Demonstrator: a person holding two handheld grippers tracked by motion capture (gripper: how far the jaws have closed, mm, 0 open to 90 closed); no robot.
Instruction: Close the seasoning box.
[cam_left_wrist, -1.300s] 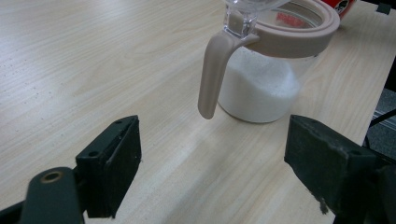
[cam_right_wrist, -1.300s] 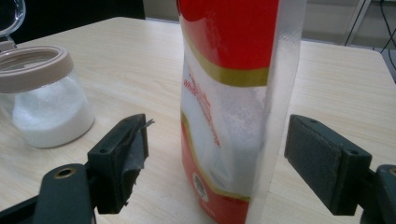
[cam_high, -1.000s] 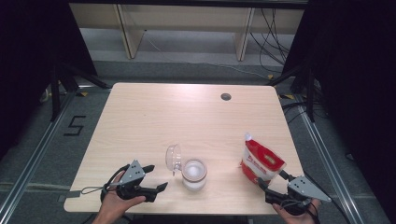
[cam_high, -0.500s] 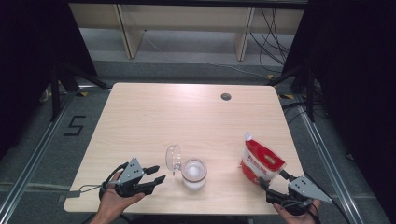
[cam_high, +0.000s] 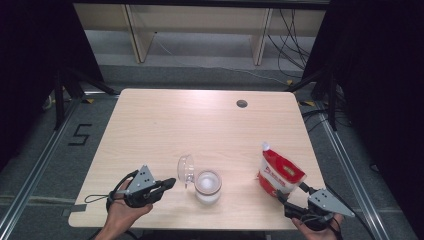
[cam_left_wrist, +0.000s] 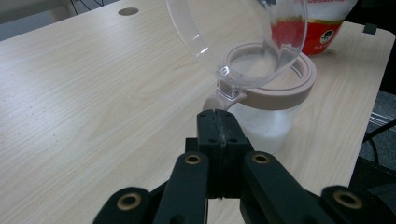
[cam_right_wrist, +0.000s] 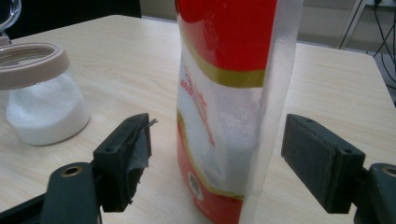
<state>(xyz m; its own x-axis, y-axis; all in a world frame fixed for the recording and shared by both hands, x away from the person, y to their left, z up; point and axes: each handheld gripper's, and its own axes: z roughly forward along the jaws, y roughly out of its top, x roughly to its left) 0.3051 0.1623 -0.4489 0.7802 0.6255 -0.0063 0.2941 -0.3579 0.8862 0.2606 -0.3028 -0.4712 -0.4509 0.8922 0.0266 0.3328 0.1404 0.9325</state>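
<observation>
My left gripper just closed, jaws pressed together with nothing between, tips just short of the jar at its 3 o'clock, clear lid hinged open, my right gripper spread wide around the upright red pouch, pads not touching, wooden table.

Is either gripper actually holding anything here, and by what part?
Nothing is held. The left gripper is shut empty short of the jar; the right gripper stands open around the pouch.

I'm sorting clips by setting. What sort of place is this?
Probably a lab or recording workspace, not a kitchen: a bare wooden table with a cable hole, dark curtains on both sides, loose cables behind.
</observation>
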